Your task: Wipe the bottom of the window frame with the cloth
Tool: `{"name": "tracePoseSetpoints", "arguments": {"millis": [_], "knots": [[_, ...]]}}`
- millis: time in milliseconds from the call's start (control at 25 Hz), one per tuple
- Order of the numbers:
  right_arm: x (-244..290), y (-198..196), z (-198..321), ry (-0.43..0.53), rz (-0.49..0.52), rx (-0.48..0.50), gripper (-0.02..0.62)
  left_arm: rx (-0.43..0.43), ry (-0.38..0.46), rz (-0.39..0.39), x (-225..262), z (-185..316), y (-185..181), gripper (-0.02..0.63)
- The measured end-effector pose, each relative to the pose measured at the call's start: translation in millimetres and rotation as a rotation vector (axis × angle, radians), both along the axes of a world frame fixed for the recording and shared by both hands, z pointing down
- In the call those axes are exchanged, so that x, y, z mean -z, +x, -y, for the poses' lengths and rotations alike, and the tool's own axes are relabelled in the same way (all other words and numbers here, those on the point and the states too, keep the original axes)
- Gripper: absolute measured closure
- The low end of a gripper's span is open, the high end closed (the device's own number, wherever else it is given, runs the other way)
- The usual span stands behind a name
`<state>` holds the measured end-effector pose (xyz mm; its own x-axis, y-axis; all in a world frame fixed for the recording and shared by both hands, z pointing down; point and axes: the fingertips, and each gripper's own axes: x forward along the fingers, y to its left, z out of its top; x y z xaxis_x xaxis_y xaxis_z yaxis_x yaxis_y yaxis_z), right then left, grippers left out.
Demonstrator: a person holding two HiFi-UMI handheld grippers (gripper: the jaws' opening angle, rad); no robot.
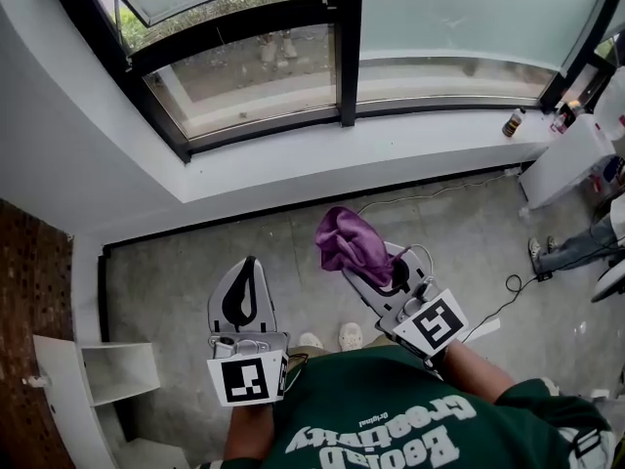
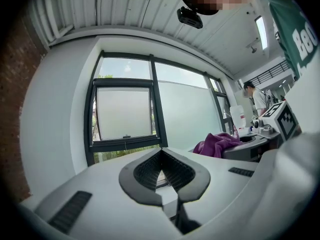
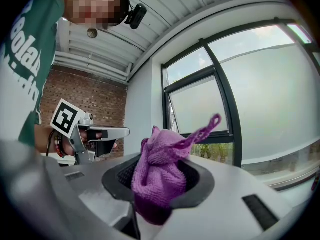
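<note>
Right claw (image 1: pixel 363 274) (cloth (image 1: pixel 349 239) inside) over concrete floor (image 1: pixel 176 262), window frame (image 1: pixel 264 130) beyond

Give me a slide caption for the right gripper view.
Right gripper shut on a purple cloth, facing the dark-framed window; left gripper alongside.

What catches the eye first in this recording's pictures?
The purple cloth stands out, bunched and clamped in the right gripper over the grey floor. Ahead runs the black window frame above a white sill. The left gripper is shut with nothing in it.
</note>
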<state>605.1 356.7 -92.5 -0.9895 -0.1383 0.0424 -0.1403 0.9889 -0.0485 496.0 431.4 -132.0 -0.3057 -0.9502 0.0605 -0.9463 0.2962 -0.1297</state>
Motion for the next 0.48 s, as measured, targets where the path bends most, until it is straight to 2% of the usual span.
{"name": "tracePoseSetpoints", "arguments": {"millis": [200,480], "knots": [[-5,15,16,-0.019,0.012,-0.012,0.449,0.018,0.000,0.016,1,7,9,0.603],[-14,12,26,-0.017,0.026,0.006,0.449,0.043,0.018,0.029,-3,15,3,0.603]]}}
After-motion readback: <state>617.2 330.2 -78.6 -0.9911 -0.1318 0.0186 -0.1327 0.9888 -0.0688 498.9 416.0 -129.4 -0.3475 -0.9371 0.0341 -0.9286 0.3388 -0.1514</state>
